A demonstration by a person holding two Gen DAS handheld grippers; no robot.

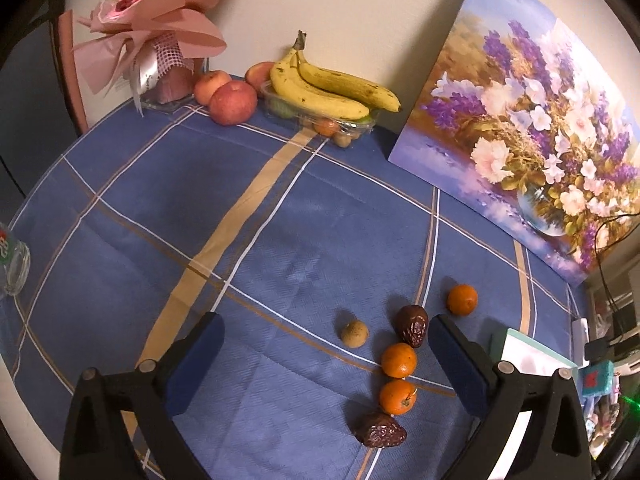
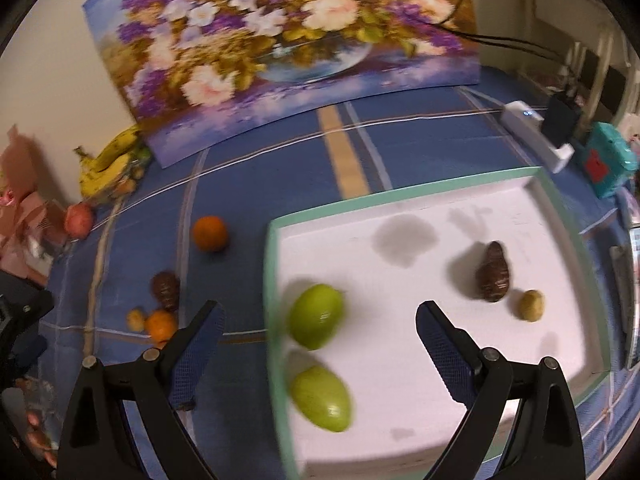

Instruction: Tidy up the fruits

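Observation:
In the left wrist view my left gripper (image 1: 324, 334) stands open over the blue checked cloth, nothing between its fingers. Near its right finger lie a small tan fruit (image 1: 354, 333), two wrinkled dark dates (image 1: 412, 325) (image 1: 380, 430) and three small oranges (image 1: 399, 360) (image 1: 397, 397) (image 1: 462, 299). My right gripper (image 2: 318, 322) is open above the left rim of a white tray with a green border (image 2: 404, 196). The tray holds two green fruits (image 2: 316, 316) (image 2: 322, 398), a dark date (image 2: 493, 278) and a small tan fruit (image 2: 531, 305).
At the back by the wall sit bananas (image 1: 328, 88) on a clear punnet, red apples (image 1: 232, 102) and a pink bouquet (image 1: 160, 20). A flower painting (image 1: 532, 128) leans on the wall. A glass (image 1: 14, 264) stands at the left edge; a white power strip (image 2: 536, 132) and teal box (image 2: 610, 160) lie right.

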